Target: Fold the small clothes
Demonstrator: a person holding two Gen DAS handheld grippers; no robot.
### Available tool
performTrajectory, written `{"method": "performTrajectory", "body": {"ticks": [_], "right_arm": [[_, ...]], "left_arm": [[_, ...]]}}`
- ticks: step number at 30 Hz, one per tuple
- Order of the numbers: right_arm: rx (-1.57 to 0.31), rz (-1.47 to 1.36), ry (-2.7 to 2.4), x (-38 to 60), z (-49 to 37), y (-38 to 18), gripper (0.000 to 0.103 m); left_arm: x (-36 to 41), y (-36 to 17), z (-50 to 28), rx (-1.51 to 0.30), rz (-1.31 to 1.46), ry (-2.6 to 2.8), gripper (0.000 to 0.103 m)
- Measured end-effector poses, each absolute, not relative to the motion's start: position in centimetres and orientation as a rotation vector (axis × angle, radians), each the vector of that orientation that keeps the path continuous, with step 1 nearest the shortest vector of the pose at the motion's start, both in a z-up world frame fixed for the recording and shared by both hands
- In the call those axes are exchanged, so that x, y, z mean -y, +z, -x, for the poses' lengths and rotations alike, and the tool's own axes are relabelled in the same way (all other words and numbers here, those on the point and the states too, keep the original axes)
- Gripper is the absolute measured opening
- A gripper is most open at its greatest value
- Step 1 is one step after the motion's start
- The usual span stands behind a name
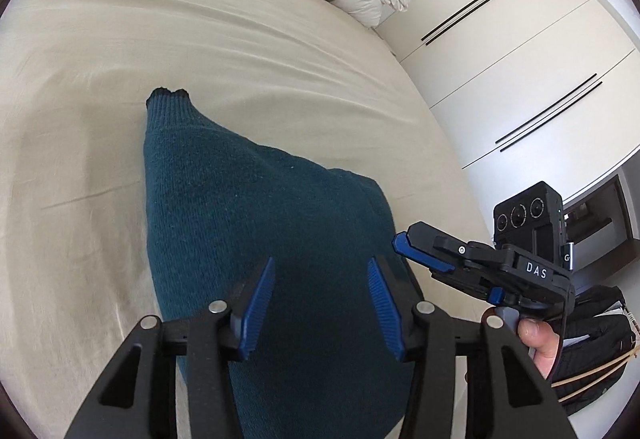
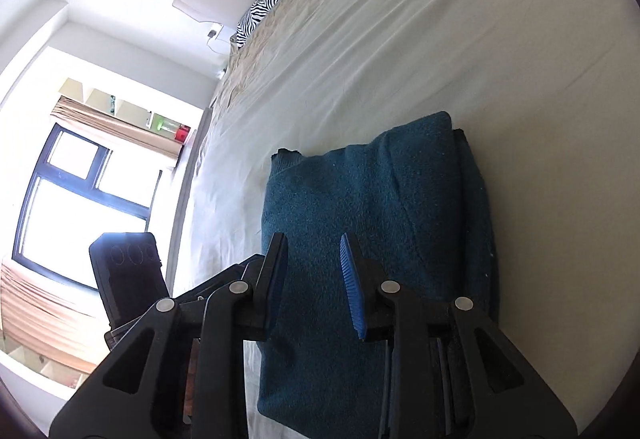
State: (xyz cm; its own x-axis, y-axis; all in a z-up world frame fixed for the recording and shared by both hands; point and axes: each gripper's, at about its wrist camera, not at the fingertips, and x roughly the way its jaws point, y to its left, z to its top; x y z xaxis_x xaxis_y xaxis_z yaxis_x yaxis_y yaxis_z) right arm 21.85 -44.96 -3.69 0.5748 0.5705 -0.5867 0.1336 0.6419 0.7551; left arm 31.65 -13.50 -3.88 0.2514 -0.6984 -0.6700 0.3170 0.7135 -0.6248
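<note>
Above the folded sweater, both grippers' fingers apart.

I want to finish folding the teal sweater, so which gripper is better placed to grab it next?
Probably the left gripper: it hangs open squarely over the teal sweater. The right gripper, also open, points in from the sweater's side edge.

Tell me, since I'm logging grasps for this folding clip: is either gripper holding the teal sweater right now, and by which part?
Nothing is held. The left gripper and right gripper are both open above the folded teal sweater, which lies on the bed.
</note>
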Motion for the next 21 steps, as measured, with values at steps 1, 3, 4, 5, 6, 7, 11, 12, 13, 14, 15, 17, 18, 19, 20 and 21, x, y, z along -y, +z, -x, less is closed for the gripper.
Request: {"method": "performTrajectory", "body": {"ticks": [1,3,4,5,6,7,11,12,13,14,15,17,18,19,20,21], "right_arm": [[-0.968,-0.882,0.277,45.0,-22.7,-4.7,0.026],[-1.018,-0.895,0.201,45.6,-23.8,-7.0,0.026],[-1.028,-0.891,0.182,45.9,-24.1,-8.2,0.021],[-1.017,-0.912,0.192,46.3,-24.8,-9.7,0.019],[-1.003,-0.935,0.198,46.7,-24.9,-10.2,0.013],[-1.001,-0.942,0.197,46.9,-24.8,-10.4,0.007],[-0.999,-0.96,0.192,47.0,-24.5,-10.5,0.006],[-0.989,-0.955,0.191,46.8,-24.1,-9.8,0.011],[-0.973,-0.939,0.197,46.5,-23.5,-8.8,0.011],[-0.954,-0.924,0.217,46.0,-22.6,-7.8,0.011],[-0.944,-0.916,0.243,45.5,-21.7,-7.0,0.011],[-0.969,-0.877,0.279,44.1,-20.2,-6.7,0.011],[-1.003,-0.843,0.269,43.4,-19.9,-7.1,0.011],[-1.032,-0.812,0.247,43.1,-19.5,-7.9,0.011],[-1.024,-0.824,0.24,43.1,-19.4,-8.7,0.011],[-1.005,-0.87,0.246,43.5,-19.3,-9.5,0.01]], "left_arm": [[14.0,-4.8,-32.3,-1.146,0.408,-0.709,0.044],[14.5,-6.9,-33.1,-1.199,0.416,-0.697,0.042],[14.6,-7.5,-33.0,-1.194,0.404,-0.685,0.035],[14.7,-7.7,-32.9,-1.184,0.377,-0.677,0.033],[14.9,-7.8,-32.6,-1.177,0.35,-0.674,0.033],[15.1,-7.7,-32.5,-1.172,0.326,-0.672,0.033],[14.8,-7.1,-32.2,-1.17,0.289,-0.672,0.032],[14.3,-6.4,-31.7,-1.163,0.29,-0.665,0.032],[13.9,-5.6,-31.0,-1.154,0.294,-0.67,0.032],[13.6,-4.7,-30.0,-1.133,0.292,-0.69,0.032],[13.4,-3.9,-28.9,-1.102,0.283,-0.716,0.032],[13.4,-3.7,-27.1,-1.092,0.249,-0.727,0.032],[13.9,-4.5,-26.8,-1.12,0.225,-0.725,0.032],[14.2,-5.8,-26.8,-1.147,0.204,-0.715,0.031],[14.4,-6.7,-26.9,-1.152,0.203,-0.702,0.029],[14.3,-7.2,-27.0,-1.14,0.218,-0.694,0.028]]}}
